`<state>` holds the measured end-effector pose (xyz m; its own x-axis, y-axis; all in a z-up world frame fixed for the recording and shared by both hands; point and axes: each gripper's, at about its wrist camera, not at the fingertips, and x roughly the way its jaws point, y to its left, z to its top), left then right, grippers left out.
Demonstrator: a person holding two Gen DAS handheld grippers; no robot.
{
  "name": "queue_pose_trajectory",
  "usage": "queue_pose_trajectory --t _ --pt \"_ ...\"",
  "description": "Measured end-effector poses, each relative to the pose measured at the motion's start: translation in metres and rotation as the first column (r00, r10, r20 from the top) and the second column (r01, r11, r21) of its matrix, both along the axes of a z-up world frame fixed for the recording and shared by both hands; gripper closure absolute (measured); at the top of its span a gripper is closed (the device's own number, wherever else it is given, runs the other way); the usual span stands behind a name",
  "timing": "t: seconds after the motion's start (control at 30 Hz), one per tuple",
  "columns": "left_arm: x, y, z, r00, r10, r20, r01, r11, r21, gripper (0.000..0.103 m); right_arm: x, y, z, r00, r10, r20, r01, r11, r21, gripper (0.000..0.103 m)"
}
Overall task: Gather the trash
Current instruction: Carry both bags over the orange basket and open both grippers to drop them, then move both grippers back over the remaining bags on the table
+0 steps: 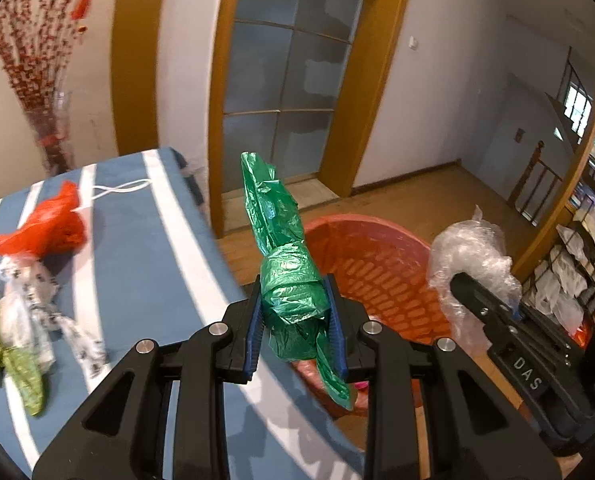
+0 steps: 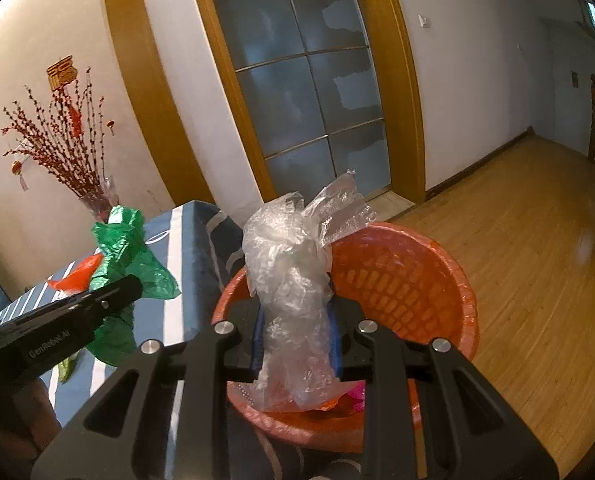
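Observation:
My left gripper (image 1: 295, 304) is shut on a crumpled green plastic bag (image 1: 285, 264), held at the table's right edge, just left of the red basket (image 1: 385, 264). My right gripper (image 2: 295, 320) is shut on a wad of clear plastic wrap (image 2: 293, 264), held over the red basket (image 2: 417, 280). The clear wrap also shows in the left wrist view (image 1: 469, 256), and the green bag in the right wrist view (image 2: 133, 256). On the blue striped table (image 1: 145, 264) lie a red plastic bag (image 1: 49, 224), a white printed bag (image 1: 29, 300) and a light green bag (image 1: 21, 368).
The basket stands on the wooden floor (image 2: 537, 240) beside the table; something pink (image 2: 355, 394) lies in it. A glass door with wooden frame (image 2: 309, 92) is behind. A vase of red branches (image 2: 77, 152) stands at the wall. A cluttered rack (image 1: 577, 272) is at the right.

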<state>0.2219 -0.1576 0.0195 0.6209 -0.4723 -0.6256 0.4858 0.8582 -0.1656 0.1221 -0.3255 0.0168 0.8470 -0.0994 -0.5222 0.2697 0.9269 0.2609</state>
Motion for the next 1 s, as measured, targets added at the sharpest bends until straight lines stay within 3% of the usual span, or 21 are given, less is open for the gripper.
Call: queue_pose_trajectory --t 0.43,0.63,0.7,0.77,1.0 --pt "0.012 -0.044 -0.025 0.993 -0.094 -0.071 0.095 0.995 0.017 0.075 0.018 -0.037 -0.020 0.999 -0.040 -0.018 0.041 0.997 0.061 0.075" --pt "0.018 -0.047 -0.036 0.990 -0.094 -0.106 0.097 0.995 0.025 0.074 0.028 -0.046 -0.029 0.999 -0.042 -0.033 0.045 0.995 0.090 0.066" --pt "0.019 -0.046 -0.038 0.989 -0.090 -0.114 0.094 0.995 0.025 0.066 0.028 -0.047 -0.031 0.998 -0.045 -0.035 0.048 0.995 0.089 0.057" --pt "0.020 -0.044 -0.039 0.990 -0.080 -0.114 0.084 0.996 0.028 0.051 0.027 -0.047 -0.032 0.998 -0.055 -0.037 0.058 0.995 0.081 0.052" --pt "0.020 -0.020 -0.038 0.995 0.003 -0.096 0.002 0.998 0.060 0.026 0.020 -0.046 -0.032 0.995 -0.091 -0.036 0.093 0.995 0.047 0.027"
